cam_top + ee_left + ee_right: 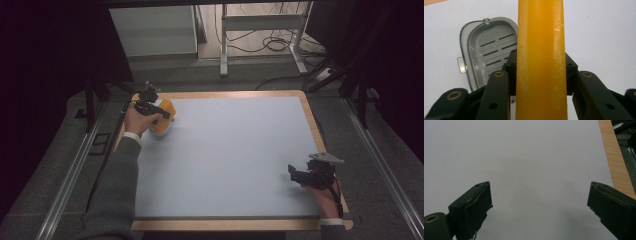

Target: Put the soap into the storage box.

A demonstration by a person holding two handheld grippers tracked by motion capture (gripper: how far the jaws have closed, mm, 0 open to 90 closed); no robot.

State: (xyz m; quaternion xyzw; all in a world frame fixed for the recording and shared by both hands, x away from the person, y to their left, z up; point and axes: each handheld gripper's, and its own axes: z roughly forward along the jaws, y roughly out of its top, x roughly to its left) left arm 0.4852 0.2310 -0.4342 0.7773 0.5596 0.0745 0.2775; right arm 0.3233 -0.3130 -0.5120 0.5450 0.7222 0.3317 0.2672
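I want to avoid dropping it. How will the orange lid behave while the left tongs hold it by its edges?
The orange lid looks like stiff plastic, so it probably will not bend between the left tongs. Its surface seems smooth and glossy, so it might slip if the grip loosens. It looks thin and probably light. The grey tray lies on the mat below it.

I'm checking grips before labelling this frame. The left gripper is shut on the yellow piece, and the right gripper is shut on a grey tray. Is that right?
Not quite. The left gripper is shut on the yellow piece, but the right gripper holds nothing: the right gripper view shows its jaws wide apart over the bare mat.
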